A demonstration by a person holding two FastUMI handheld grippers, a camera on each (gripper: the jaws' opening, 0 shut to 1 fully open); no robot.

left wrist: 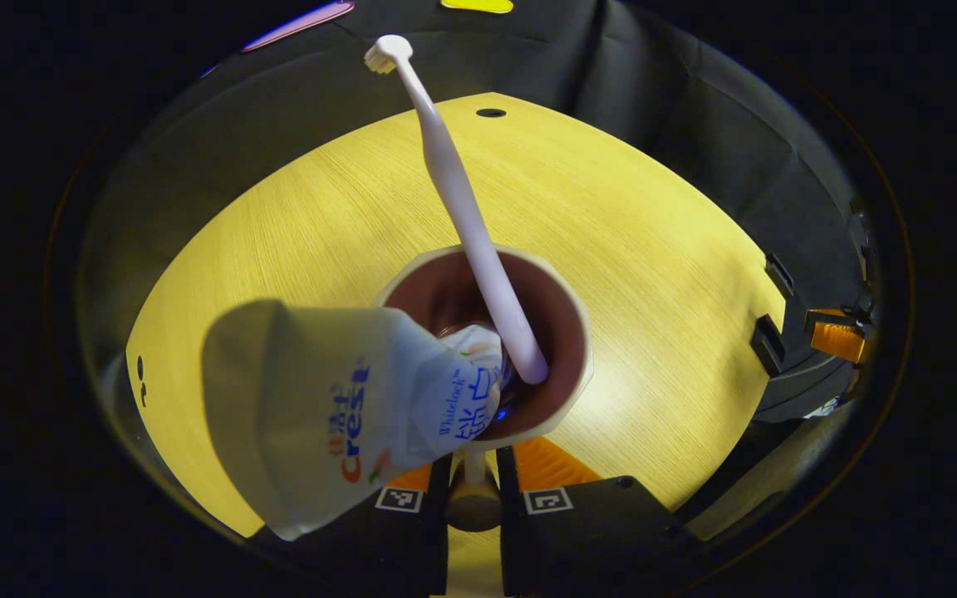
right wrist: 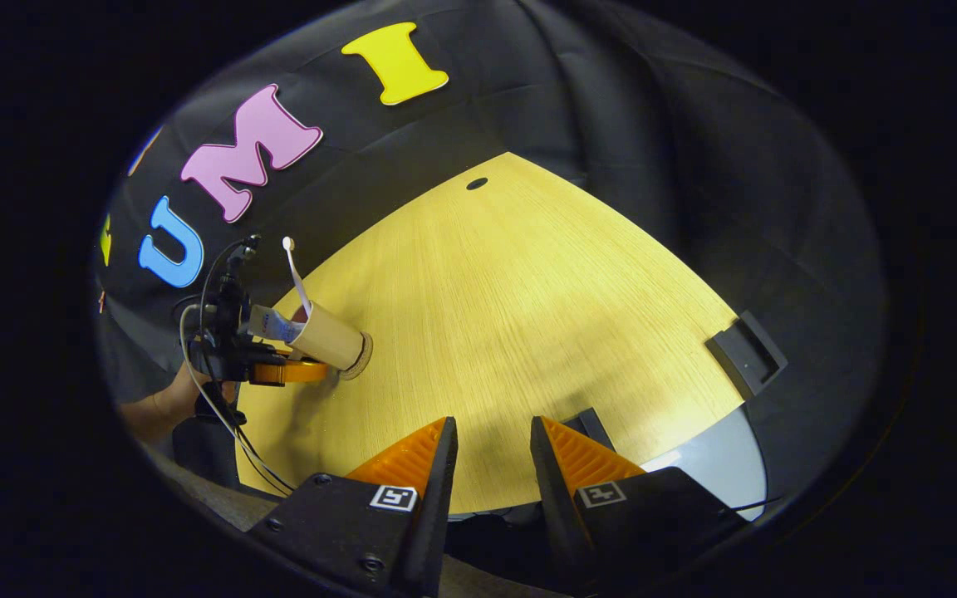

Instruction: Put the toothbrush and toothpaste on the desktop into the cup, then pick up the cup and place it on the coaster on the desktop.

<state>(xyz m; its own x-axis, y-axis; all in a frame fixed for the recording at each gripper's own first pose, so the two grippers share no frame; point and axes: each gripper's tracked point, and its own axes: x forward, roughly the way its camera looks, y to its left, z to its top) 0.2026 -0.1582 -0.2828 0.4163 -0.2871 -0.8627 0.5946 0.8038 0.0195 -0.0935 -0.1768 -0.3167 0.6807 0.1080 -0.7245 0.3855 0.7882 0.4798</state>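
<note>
A: Checked the left side first?

B: Did. Found the crumpled white toothpaste tube (left wrist: 321, 407) slumped over the left rim of the beige cup with the brown inside (left wrist: 566, 332), nozzle end down in it. Found the slim white plastic toothbrush (left wrist: 462, 199) leaning in there too, head up and away.

A: And the grip?

B: Saw the left hand-held gripper (left wrist: 474, 465) clenched narrowly on a small knob at the cup's near side, likely a handle.

A: Placement?

B: Seemed down on, or just over, the round pale coaster (right wrist: 360, 355) on the yellow wood-grain tabletop (right wrist: 528, 291). Couldn't tell contact. Judged it top-heavy with that tube. Needed a level hold, a centred landing and a flat seat before easing off.

A: Farther right?

B: Spotted the right hand-held gripper (right wrist: 491, 440) released and empty, by the tabletop's near edge, well apart from the cup. Best kept clear.
</note>
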